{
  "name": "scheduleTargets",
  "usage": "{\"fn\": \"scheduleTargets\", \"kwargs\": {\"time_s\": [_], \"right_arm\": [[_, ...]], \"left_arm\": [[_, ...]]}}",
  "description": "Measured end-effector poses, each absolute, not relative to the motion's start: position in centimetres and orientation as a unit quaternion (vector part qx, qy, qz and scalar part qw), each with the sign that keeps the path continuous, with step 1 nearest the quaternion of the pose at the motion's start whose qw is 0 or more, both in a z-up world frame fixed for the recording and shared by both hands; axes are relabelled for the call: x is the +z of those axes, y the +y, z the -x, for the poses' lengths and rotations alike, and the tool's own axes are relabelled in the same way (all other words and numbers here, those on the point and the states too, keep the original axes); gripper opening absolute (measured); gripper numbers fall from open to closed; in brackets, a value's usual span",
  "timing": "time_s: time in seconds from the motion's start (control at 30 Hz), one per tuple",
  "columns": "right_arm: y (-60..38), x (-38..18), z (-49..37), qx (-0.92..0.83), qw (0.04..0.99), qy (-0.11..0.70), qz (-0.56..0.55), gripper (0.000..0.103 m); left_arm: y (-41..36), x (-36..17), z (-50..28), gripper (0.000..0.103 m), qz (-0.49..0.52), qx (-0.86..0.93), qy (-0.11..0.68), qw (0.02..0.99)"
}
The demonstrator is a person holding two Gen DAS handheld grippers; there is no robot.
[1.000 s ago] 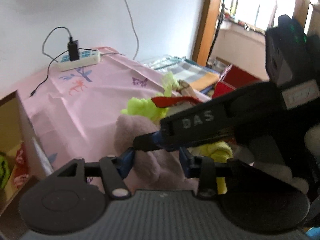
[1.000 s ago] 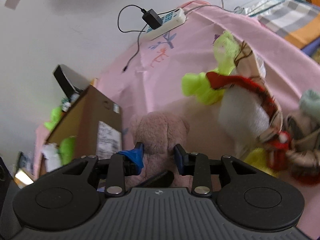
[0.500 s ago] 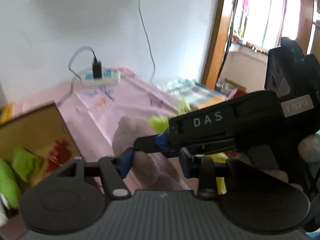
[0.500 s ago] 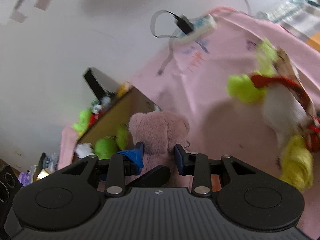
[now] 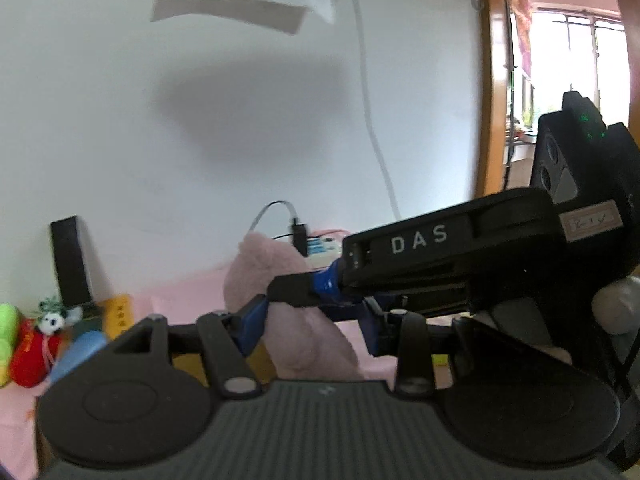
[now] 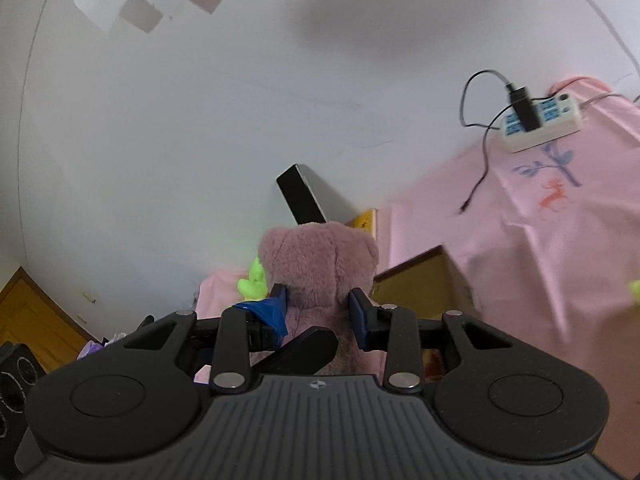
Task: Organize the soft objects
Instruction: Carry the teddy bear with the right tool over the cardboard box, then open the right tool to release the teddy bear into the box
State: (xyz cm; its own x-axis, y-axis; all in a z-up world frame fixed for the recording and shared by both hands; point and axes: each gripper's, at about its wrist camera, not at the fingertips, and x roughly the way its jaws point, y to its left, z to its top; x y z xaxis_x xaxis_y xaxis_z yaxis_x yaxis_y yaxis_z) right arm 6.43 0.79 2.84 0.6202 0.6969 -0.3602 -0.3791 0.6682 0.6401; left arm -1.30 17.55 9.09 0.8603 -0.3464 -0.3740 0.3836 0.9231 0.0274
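A pink plush bear is held up in the air by both grippers. My left gripper is shut on its lower body. My right gripper is shut on it below the head, and its black body crosses the left wrist view. A cardboard box stands below and to the right of the bear in the right wrist view. A red plush, a lime-green plush and a small white toy sit at the lower left of the left wrist view.
A pink cloth covers the table. A white power strip with a black plug and cable lies on it by the white wall. A black flat object leans on the wall. A doorway and window are at the right.
Both grippers have lifted the pink bear off the cloth and swung left, towards the box. The plush pile at the right has left both views.
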Motion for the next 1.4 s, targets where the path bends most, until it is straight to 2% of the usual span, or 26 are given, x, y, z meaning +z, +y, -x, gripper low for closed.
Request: {"fn": "scheduleTargets", "kwargs": {"time_s": [0.33,0.7,0.83,0.97,1.4], "right_arm": [[5.7,-1.9,-9.1,0.277,0.865,0.361,-0.211,0.017],[6.9,-4.5,-9.4,0.23,0.88,0.392,-0.138,0.019],[6.9,-4.5,-9.3,0.218,0.884,0.391,-0.136,0.019],[6.4,-4.4,-9.0,0.214,0.881,0.392,-0.155,0.019],[5.5,-4.1,-6.8,0.216,0.884,0.388,-0.149,0.019]], "left_arm": [[22.0,3.8,-3.0,0.035,-0.012,-0.189,0.271,0.944],[21.5,-2.3,-6.6,0.037,0.007,-0.203,0.384,0.901],[21.2,-2.2,-6.5,0.039,-0.005,-0.208,0.383,0.9],[21.5,-1.9,-6.2,0.046,0.004,-0.211,0.382,0.899],[21.6,-0.9,-3.6,0.049,-0.006,-0.147,0.379,0.913]]}}
